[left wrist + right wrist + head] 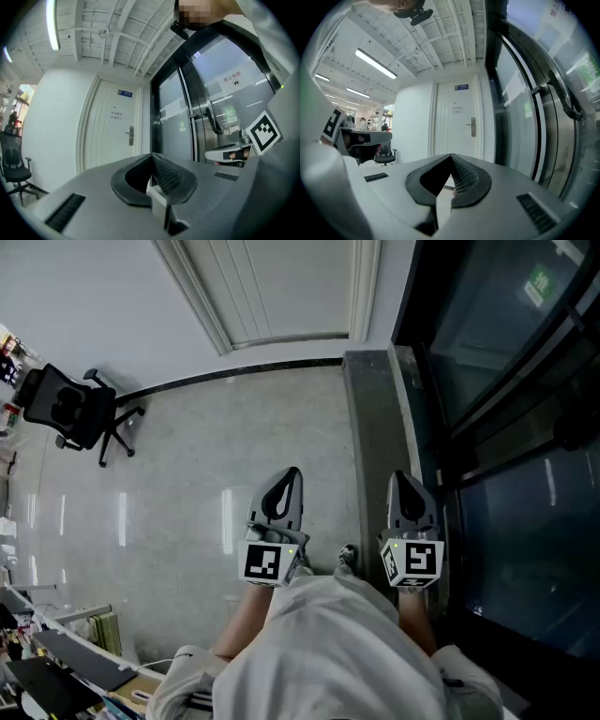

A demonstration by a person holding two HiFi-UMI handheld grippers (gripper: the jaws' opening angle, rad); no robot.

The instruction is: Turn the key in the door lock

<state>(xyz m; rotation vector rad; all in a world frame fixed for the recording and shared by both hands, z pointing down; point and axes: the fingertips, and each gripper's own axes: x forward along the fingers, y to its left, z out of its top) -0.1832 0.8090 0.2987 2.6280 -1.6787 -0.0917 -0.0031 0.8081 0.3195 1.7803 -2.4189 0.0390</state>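
Left gripper (292,474), right gripper (401,478) (jaws together) over glossy floor (187,484), door (459,123) ahead

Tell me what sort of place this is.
Probably an office building's hallway: a white door with a small sign and a handle plate, tall glass doors beside it, and a black office chair on the polished stone floor.
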